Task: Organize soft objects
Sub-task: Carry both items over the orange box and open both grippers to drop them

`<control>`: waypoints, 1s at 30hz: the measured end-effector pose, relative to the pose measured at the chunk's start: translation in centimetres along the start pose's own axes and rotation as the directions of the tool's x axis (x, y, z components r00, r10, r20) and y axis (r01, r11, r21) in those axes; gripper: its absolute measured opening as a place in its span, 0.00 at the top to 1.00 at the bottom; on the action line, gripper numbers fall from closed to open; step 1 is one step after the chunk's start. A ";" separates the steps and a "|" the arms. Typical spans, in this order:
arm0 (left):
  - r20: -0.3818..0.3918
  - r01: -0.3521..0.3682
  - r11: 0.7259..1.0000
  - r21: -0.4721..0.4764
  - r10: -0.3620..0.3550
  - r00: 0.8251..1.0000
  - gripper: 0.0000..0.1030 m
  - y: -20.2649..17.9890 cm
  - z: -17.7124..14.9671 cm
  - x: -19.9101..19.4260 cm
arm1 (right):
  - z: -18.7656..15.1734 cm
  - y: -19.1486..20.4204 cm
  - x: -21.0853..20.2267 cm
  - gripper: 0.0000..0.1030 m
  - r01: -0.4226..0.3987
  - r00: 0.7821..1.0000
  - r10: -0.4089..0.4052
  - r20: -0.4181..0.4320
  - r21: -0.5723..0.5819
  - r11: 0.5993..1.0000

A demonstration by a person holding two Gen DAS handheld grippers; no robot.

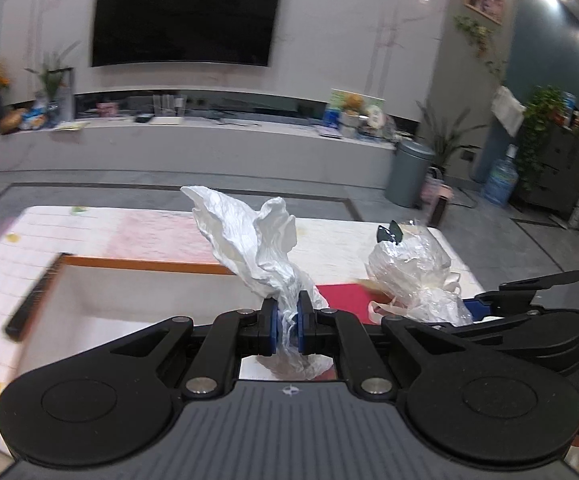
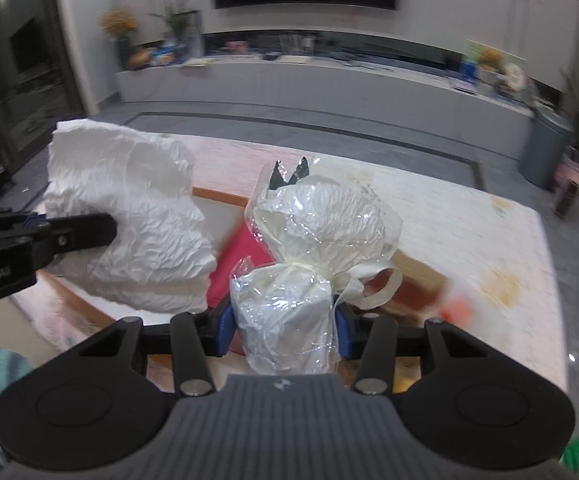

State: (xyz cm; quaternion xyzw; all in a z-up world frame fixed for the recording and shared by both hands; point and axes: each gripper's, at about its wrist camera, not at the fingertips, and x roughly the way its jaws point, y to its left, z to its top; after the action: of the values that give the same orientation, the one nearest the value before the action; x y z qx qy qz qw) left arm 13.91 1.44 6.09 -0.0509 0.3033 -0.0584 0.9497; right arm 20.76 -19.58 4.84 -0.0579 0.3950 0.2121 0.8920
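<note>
Left wrist view: the left gripper (image 1: 288,326) had its fingers squeezed tight on a crumpled white cloth (image 1: 249,240), lifted above the pale mat (image 1: 101,228). The wrapped bundle (image 1: 413,272) was up on the right.
Right wrist view: the right gripper (image 2: 285,330) had its fingers clamped on the wrapped bundle (image 2: 313,236), a soft white thing in clear plastic tied with a ribbon (image 2: 373,284). The white cloth (image 2: 137,208) was up on the left.
</note>
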 end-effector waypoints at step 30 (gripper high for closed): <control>-0.487 -0.107 0.994 0.031 0.109 0.866 0.90 19.4 -5.2 11.6 | 3.0 16.9 25.6 0.54 -0.290 0.851 0.297 -0.432 0.084 0.953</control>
State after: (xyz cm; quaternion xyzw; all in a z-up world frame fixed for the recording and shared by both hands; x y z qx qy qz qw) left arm 21.86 18.67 -7.27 -0.0162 0.5354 -0.0166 0.8443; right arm 30.94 5.04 -10.65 -0.0366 0.5920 0.3242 0.7370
